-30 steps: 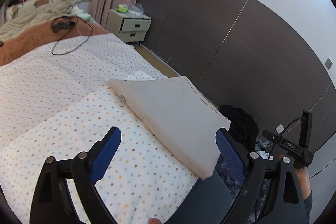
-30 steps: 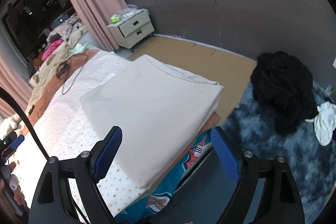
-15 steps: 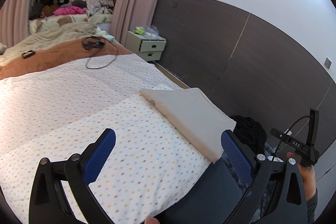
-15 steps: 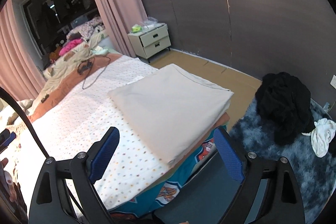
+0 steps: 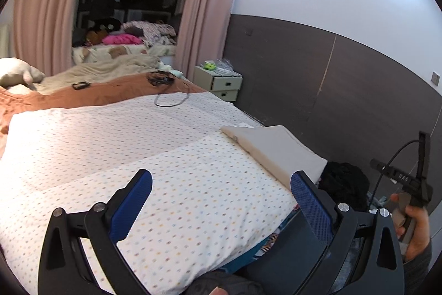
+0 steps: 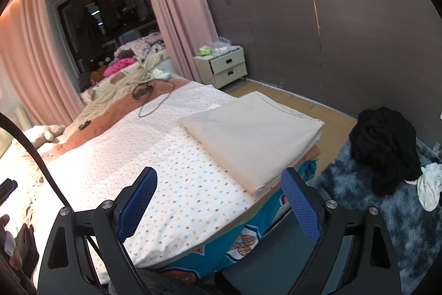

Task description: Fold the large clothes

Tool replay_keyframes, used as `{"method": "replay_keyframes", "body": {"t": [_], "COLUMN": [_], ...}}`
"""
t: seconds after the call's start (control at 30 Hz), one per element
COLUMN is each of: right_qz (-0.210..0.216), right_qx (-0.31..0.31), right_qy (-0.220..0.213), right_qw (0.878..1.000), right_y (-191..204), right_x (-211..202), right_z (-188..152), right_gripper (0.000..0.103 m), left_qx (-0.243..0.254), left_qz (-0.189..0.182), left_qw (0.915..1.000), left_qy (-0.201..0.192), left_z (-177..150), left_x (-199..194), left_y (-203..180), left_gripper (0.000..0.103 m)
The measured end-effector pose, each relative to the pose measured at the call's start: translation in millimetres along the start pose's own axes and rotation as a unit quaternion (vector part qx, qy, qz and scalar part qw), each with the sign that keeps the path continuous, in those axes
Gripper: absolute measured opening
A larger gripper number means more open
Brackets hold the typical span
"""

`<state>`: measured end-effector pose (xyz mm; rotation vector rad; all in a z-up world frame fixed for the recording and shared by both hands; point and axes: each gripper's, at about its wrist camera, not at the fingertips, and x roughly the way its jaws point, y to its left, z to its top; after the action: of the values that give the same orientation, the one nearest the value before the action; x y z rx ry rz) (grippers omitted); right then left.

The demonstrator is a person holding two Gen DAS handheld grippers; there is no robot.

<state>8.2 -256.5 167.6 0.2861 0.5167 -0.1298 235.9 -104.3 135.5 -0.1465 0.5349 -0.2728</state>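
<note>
Beige cloth (image 6: 254, 137) lay folded on the bed (image 6: 176, 176), seemingly finished; both tongs (image 5: 221, 209) (image 6: 219, 201) hung spread, empty, needing another garment.

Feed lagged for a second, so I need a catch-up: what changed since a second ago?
Both grippers, left and right, pulled up and back from the folded beige cloth, jaws open and empty throughout. The cloth stayed folded at the corner of the bed; nothing was grasped or released.

Far edge of folded cream cloth (image 5: 276, 148) hidden; black heap (image 6: 384, 148) unidentifiable.
</note>
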Motion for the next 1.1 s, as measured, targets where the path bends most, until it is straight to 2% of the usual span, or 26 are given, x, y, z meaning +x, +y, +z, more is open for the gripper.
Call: {"method": "replay_keyframes", "body": {"t": [0.43, 0.77, 1.1], "right_qz": [0.025, 0.048, 0.050], "right_qx": [-0.052, -0.077, -0.080], "right_qy": [0.000, -0.004, -0.013], "right_qw": [0.998, 0.996, 0.995], "right_y": [19.5, 23.5, 15.9], "right_x": [-30.1, -52.7, -72.1], "right_z": [-61.1, -99.1, -140.2], "right_gripper": [0.091, 0.091, 0.091], "left_qx": [-0.018, -0.023, -0.036], "left_qz": [0.057, 0.099, 0.128], "left_qw": [0.9973, 0.9926, 0.9890], "left_qy": [-0.043, -0.066, -0.066], "left_z": [-58.5, -107.6, -147.0], "left_x": [-82.5, -124.6, -152.9], "left_y": [7.3, -2.6, -14.8], "left_gripper": [0.103, 0.103, 0.103]}}
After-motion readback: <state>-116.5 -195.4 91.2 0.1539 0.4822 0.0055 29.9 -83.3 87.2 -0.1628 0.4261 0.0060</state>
